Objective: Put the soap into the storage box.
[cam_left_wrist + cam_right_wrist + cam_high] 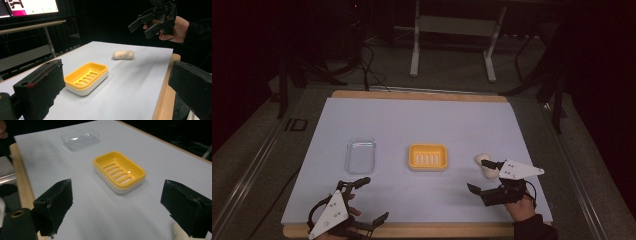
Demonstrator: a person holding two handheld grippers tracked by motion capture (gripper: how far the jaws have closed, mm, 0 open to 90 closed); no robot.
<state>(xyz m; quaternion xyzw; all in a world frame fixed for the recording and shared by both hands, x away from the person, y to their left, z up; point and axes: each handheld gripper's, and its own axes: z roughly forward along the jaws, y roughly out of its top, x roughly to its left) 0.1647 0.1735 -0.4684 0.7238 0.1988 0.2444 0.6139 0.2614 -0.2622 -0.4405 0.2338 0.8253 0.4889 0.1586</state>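
The right gripper [482, 177], jaws wide and empty, is held over the soap bar [485, 165], at three o'clock from the yellow soap dish [428, 157], likely for pickup.

soap dish [119, 171]: glossy yellow plastic; lid [79, 138]: clear plastic; soap [123, 54]: seemingly matt; table [412, 230]: wood edge

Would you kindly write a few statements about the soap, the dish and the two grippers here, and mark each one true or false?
1. The soap lies on the table, outside the yellow soap dish. True.
2. The right gripper is clamped on the soap. False: its jaws stand open, nothing pressed between them.
3. The clear lid covers the soap dish. False: it lies apart, to the dish's left in the high view.
4. The left gripper is open and holds nothing. True.
5. The soap dish is empty. True.
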